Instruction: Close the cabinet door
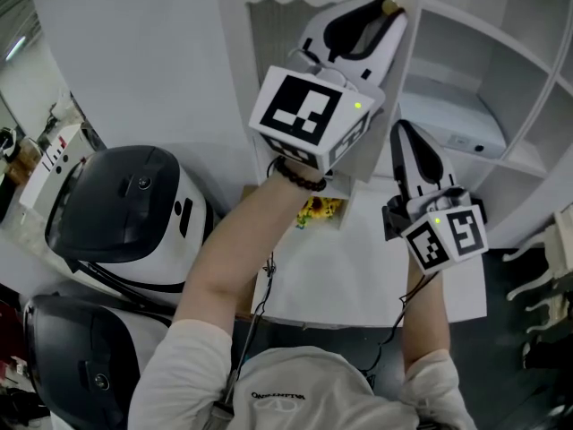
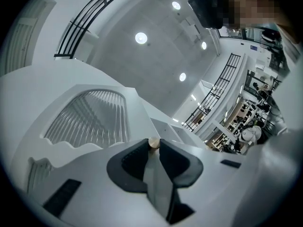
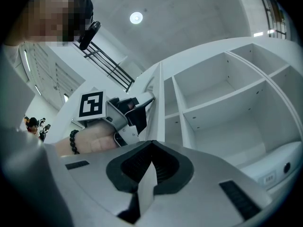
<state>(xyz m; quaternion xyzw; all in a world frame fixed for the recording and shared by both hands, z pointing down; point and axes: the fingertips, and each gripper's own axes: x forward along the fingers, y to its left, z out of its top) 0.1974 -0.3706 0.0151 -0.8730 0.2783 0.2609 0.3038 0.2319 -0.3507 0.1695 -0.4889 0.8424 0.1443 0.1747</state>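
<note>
The white cabinet door [image 1: 269,43] has a louvred panel [image 2: 90,119] and stands open, its edge [image 3: 161,103] left of the open shelves [image 3: 222,93]. My left gripper [image 1: 387,12] is raised against the door's free edge. It is shut on the small brass knob [image 2: 154,143], which sits pinched between the tips. My right gripper [image 1: 400,131] is lower and to the right, in front of the cabinet shelves [image 1: 488,88]. Its jaws [image 3: 151,143] are shut with nothing between them, and it touches nothing.
Two black-and-white domed machines [image 1: 125,213] [image 1: 81,356] stand at the left. A white box [image 1: 461,131] lies on a cabinet shelf. A yellow item [image 1: 320,211] rests on the white table top [image 1: 358,276] below my arms.
</note>
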